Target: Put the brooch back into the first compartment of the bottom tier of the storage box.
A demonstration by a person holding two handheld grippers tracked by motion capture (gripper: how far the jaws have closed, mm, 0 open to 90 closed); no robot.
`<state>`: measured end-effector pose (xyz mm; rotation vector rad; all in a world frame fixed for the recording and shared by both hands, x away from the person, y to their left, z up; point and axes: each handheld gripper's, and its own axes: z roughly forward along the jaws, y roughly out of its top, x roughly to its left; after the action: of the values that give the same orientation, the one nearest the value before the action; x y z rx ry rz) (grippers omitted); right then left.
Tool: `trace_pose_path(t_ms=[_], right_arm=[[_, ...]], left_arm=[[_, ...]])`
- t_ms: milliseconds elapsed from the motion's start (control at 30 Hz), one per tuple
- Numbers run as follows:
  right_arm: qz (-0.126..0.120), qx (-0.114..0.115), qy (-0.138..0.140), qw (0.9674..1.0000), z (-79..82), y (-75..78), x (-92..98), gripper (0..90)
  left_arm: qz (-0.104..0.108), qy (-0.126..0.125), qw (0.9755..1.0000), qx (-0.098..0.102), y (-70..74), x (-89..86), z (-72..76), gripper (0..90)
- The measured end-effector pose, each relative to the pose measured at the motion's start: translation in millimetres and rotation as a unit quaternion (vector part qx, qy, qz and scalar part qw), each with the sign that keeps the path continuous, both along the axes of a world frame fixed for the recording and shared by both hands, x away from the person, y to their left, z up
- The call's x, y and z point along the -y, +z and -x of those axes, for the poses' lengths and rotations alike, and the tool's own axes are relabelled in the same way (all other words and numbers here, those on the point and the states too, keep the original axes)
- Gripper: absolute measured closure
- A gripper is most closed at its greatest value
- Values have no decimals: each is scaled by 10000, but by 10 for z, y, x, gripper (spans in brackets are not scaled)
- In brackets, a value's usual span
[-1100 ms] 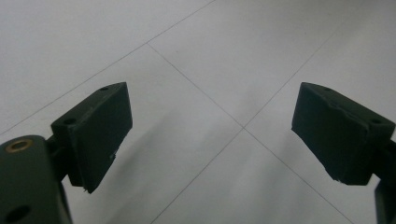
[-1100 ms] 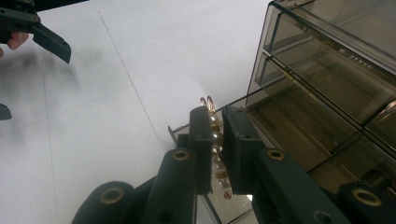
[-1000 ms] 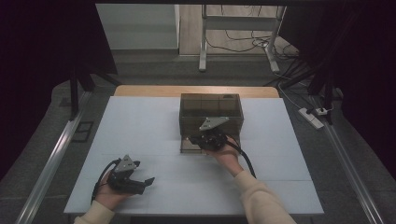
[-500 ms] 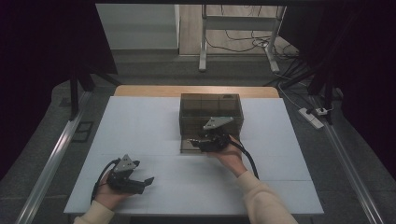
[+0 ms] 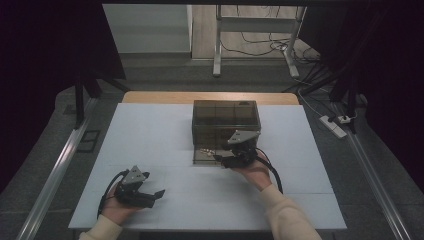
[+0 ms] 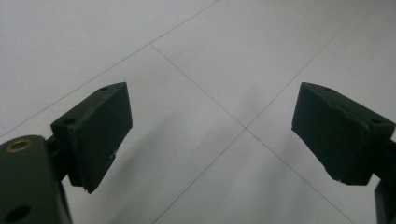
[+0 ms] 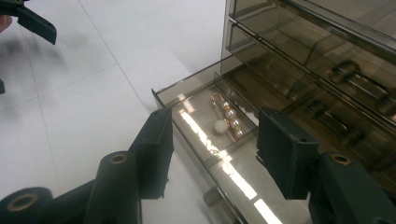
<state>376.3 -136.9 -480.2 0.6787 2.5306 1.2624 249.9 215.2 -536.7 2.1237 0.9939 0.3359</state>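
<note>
White tabletop (image 5: 165, 130) fills the near ground, and closest to the person the left gripper (image 5: 150, 194) lies low over it in the left hand (image 5: 117, 207), its jaws spread wide with nothing but bare table between them, as the left gripper view (image 6: 210, 135) confirms. Farther in and to the right, the right hand (image 5: 255, 170) holds the right gripper (image 5: 226, 159) at the front of a smoked, see-through drawer box (image 5: 226, 117). Its jaws have just been opening and now stand apart; in the right gripper view (image 7: 212, 149) they straddle the front wall of the bottom drawer (image 7: 187, 100) without the pads pressing on it. That drawer is pulled out toward the person, and a gold hair clip with pearls (image 7: 228, 116) lies on its floor, just beyond the jaw tips and near the drawer's left corner in that view; in the high view the clip (image 5: 205, 150) shows as a small pale glint in the open drawer. Behind it the upper drawers of the box sit pushed in, with dark items dimly seen through their fronts. Beyond the box a wooden strip (image 5: 150, 97) edges the table's far side.
</note>
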Motion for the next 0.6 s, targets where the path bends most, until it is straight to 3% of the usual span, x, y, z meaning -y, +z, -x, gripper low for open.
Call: trace_pose_path(t_ms=[600], right_arm=[[-31, 129, -288, 9995, 240, 18, 482, 440]], left_arm=[[12, 3, 10000, -12, -2, -2, -6, 120]])
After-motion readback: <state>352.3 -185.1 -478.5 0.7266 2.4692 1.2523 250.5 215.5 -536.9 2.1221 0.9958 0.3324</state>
